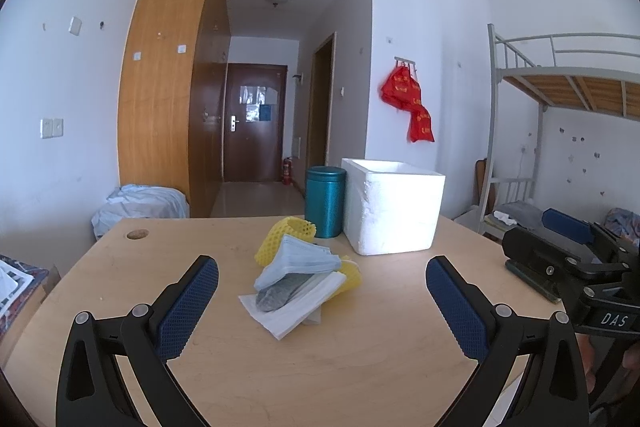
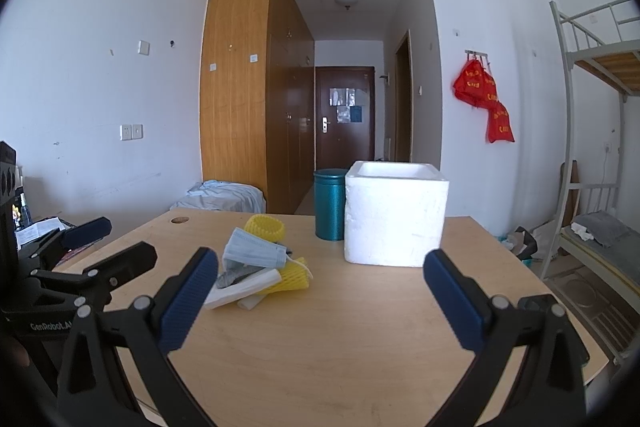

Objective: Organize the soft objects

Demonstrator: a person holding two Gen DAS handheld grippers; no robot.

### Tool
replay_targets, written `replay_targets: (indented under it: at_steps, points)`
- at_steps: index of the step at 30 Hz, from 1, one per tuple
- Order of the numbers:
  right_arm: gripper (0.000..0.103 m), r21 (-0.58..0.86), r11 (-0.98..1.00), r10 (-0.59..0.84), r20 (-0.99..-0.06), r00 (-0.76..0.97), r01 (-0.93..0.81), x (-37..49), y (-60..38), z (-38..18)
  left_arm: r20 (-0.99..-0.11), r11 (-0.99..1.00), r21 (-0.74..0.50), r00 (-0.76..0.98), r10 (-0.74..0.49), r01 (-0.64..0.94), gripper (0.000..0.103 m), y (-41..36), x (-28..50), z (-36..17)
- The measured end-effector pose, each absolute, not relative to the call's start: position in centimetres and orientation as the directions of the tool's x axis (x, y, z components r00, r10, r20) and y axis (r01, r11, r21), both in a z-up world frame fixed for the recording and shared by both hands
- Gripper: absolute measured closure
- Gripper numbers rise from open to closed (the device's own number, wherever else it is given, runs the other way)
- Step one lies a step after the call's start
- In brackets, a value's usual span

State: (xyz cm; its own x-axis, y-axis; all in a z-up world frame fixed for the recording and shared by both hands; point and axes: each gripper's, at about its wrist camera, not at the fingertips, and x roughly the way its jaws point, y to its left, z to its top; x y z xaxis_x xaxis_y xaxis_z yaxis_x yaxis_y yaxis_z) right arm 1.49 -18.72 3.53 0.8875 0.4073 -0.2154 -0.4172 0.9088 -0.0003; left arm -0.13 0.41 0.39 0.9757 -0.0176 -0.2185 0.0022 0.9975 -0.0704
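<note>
A small heap of soft things lies mid-table: light blue face masks [image 1: 298, 259] [image 2: 253, 253] on top, yellow foam netting [image 1: 290, 230] [image 2: 266, 227] behind and under them, and a white flat packet [image 1: 292, 309] [image 2: 240, 289] with a grey piece at the bottom. Behind it to the right stands an open white foam box [image 1: 394, 211] [image 2: 396, 215]. My left gripper [image 1: 322, 263] [image 2: 130, 239] is open just short of the heap, holding nothing. My right gripper [image 2: 322, 267] [image 1: 530, 231] is open and empty over bare table, right of the heap and in front of the box.
A teal canister [image 1: 325, 201] [image 2: 329, 203] stands against the box's left side. The wooden table [image 1: 320, 355] has a cable hole [image 1: 137, 234] at its far left. A metal bunk bed [image 1: 560, 75] stands to the right, with clutter beside the table's left edge.
</note>
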Motion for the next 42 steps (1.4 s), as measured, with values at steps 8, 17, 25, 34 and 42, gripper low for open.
replay_targets:
  at_steps: [8,17,25,34,42]
  points:
    - [0.000,0.001,0.908,0.409,-0.217,0.887,-0.419,1.47,-18.67,3.62,-0.219,0.998,-0.062,0.976,-0.019,0.005,0.000,0.36,-0.28,0.49]
    - [0.000,0.001,0.908,0.408,-0.216,0.887,-0.418,1.48,-18.66,3.56,-0.217,0.998,-0.061,0.976,-0.017,0.004,0.000,0.32,-0.33,0.43]
    - [0.000,0.000,0.908,0.409,-0.216,0.887,-0.419,1.49,-18.64,3.57,-0.217,0.998,-0.061,0.976,-0.017,0.003,0.000,0.38,-0.33,0.43]
    - [0.000,-0.001,0.908,0.408,-0.217,0.887,-0.418,1.48,-18.63,3.58,-0.219,0.998,-0.064,0.975,-0.022,0.009,0.000,0.34,-0.31,0.46]
    - [0.000,-0.003,0.907,0.409,-0.227,0.884,-0.421,1.73,-18.13,3.57,-0.229,0.998,-0.063,0.973,-0.029,0.015,0.000,0.48,-0.23,0.65]
